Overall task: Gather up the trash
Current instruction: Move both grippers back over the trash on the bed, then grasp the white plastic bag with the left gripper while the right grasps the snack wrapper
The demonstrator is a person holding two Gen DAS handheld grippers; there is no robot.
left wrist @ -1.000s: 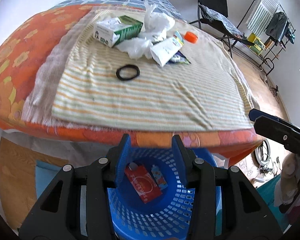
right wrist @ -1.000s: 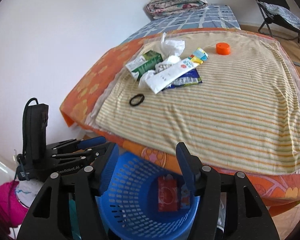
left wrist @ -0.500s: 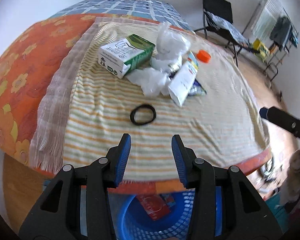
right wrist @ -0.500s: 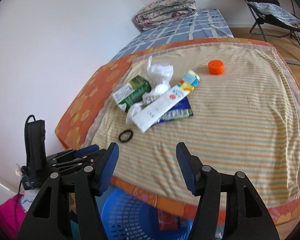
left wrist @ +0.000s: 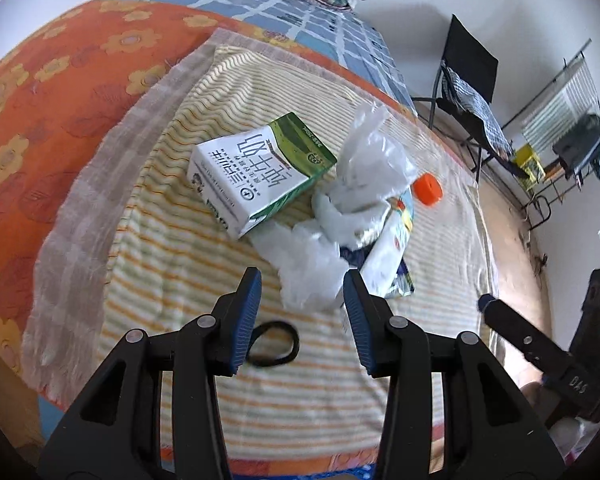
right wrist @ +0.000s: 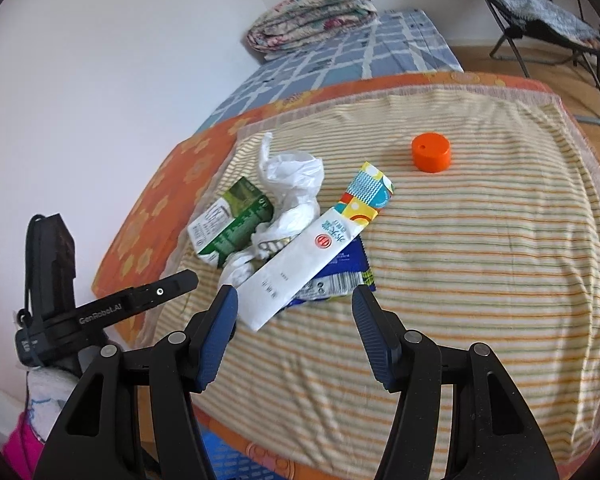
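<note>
Trash lies on a striped towel (left wrist: 188, 256) on the bed: a green-and-white carton (left wrist: 256, 170) (right wrist: 230, 226), crumpled white plastic (left wrist: 340, 216) (right wrist: 290, 186), a long white packet (right wrist: 308, 256) (left wrist: 384, 254), a blue wrapper (right wrist: 332, 276), an orange cap (left wrist: 428, 189) (right wrist: 431, 152) and a black ring (left wrist: 274, 344). My left gripper (left wrist: 300, 300) is open and empty, just short of the plastic, above the ring. My right gripper (right wrist: 294, 312) is open and empty, over the packet's near end.
A blue basket (right wrist: 228, 460) shows below the bed's front edge. Folded quilts (right wrist: 312, 12) lie at the far end of the bed. A black folding chair (left wrist: 468, 80) and a drying rack (left wrist: 560, 112) stand on the floor to the right.
Both grippers have risen from over the basket and moved forward over the towel toward the trash pile. Both stay open and empty.
</note>
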